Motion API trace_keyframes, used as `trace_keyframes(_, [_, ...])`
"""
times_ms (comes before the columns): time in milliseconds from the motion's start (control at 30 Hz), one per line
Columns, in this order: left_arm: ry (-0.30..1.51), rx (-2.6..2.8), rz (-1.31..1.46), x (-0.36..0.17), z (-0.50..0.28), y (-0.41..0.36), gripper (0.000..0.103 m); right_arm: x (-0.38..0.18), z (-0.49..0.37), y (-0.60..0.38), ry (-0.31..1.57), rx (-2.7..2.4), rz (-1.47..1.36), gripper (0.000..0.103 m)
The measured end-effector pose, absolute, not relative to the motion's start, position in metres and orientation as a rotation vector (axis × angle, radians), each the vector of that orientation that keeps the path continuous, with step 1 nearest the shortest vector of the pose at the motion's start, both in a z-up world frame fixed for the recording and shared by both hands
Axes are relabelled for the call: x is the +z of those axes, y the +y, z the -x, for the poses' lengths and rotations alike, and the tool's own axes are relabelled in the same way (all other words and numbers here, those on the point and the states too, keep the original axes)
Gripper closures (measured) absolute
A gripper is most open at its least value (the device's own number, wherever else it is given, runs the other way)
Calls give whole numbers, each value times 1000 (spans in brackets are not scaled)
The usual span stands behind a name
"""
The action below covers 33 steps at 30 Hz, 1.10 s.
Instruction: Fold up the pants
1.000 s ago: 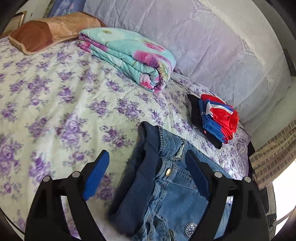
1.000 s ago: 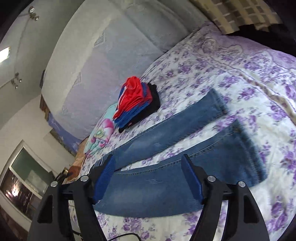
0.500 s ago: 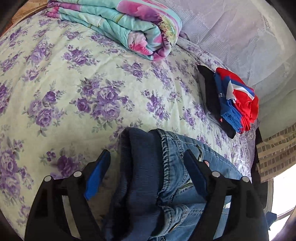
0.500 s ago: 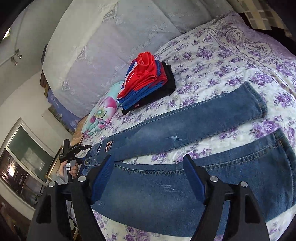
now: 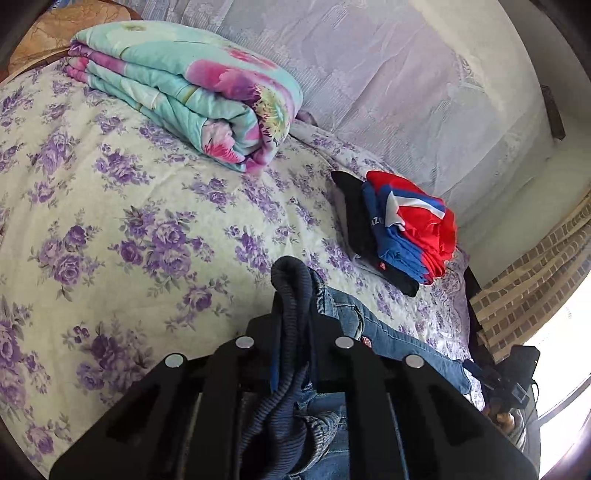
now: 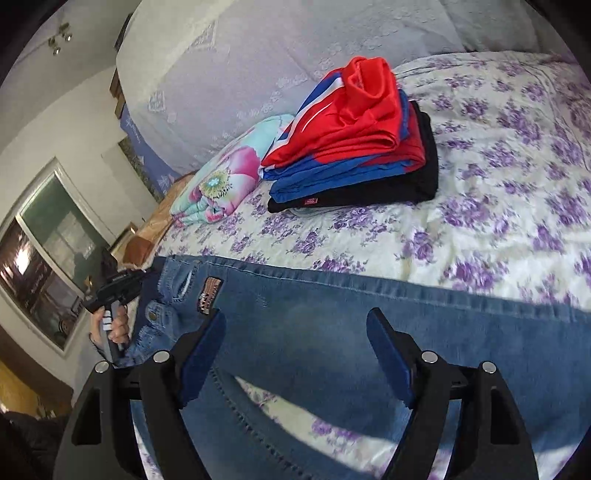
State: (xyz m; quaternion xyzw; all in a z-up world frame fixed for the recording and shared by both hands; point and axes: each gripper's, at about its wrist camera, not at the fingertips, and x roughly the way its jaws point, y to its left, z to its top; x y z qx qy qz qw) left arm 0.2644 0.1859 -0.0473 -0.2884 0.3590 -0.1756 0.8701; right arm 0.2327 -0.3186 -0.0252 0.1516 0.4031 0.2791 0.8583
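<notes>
Waistband of jeans pinched in left gripper; right gripper agape, empty, above legs; next: grip leg, fold across.

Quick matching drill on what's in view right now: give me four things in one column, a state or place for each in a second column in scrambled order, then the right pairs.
Things:
1. left gripper
2. right gripper
3. red and blue clothes
4. floral quilt

States or places:
A. folded, lying near the brown pillow
B. open above a jeans leg
C. shut on the jeans waistband
D. stacked on a folded black garment

Pairs: 1-C, 2-B, 3-D, 4-A
</notes>
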Motion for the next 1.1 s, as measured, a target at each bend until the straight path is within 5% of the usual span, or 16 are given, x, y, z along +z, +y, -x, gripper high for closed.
trace_keyframes(267, [777,-385,659,-58,-271,194,93,-55,-303,-296,948,663,-16,25])
trace_keyframes(633, [835,-367,701,-77,-285,199,93,-88,-332,-284,1044,783,181,56])
trace_keyframes(700, [837,-368,707,-78,-286,199,93,-83,-326,-282,1022,790,203,82])
trace_keyframes(767, [826,-375,697,-75,-285,198,93,-76,-317,-282,992,764,221,91])
trace_keyframes(1100, [703,-447,654,-37,-260,190,93,-12,-236,-282,838,679,204,95])
